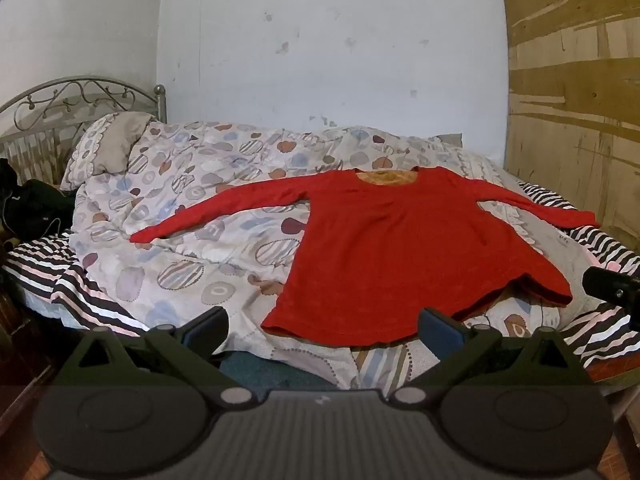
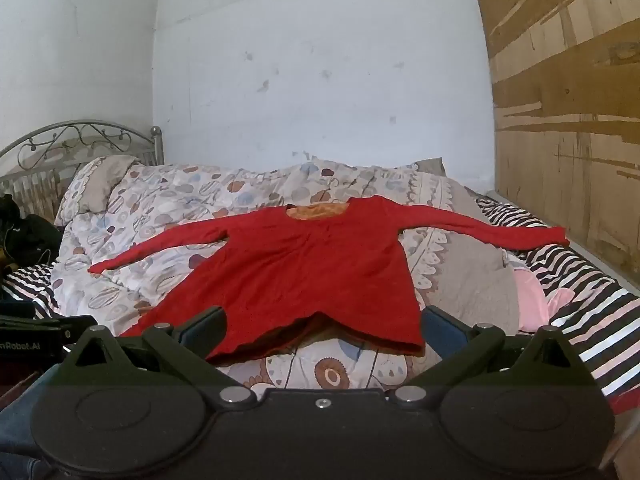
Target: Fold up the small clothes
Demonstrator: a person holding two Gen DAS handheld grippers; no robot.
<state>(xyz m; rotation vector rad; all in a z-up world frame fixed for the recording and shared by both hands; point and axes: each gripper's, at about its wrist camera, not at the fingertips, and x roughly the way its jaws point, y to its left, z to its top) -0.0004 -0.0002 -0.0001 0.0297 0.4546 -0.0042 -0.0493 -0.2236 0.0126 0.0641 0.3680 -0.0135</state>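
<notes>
1. Shirt (image 1: 384,256), red and long-sleeved, lies spread flat just ahead of both grippers, its hem nearest them, collar away, and sleeves stretched out to either side.
2. Left gripper (image 1: 324,326) hangs just short of the hem with jaws wide apart and nothing between them; right gripper (image 2: 324,324) is likewise spread and empty, the hem lying between its fingers in view.
3. Judging by the flat garment, folding has not begun; the step in hand looks like the approach for a first grasp.
4. The next move likely calls for each gripper to pinch a hem corner or sleeve, taking only the shirt's layers and not the bedding beneath.
5. Under the shirt is a rumpled patterned quilt (image 1: 188,208), whose soft ridges could snag a finger.
6. Farther off: a striped sheet (image 2: 592,312), a pillow (image 1: 108,148), a pink cloth (image 2: 532,296) to the right.
</notes>
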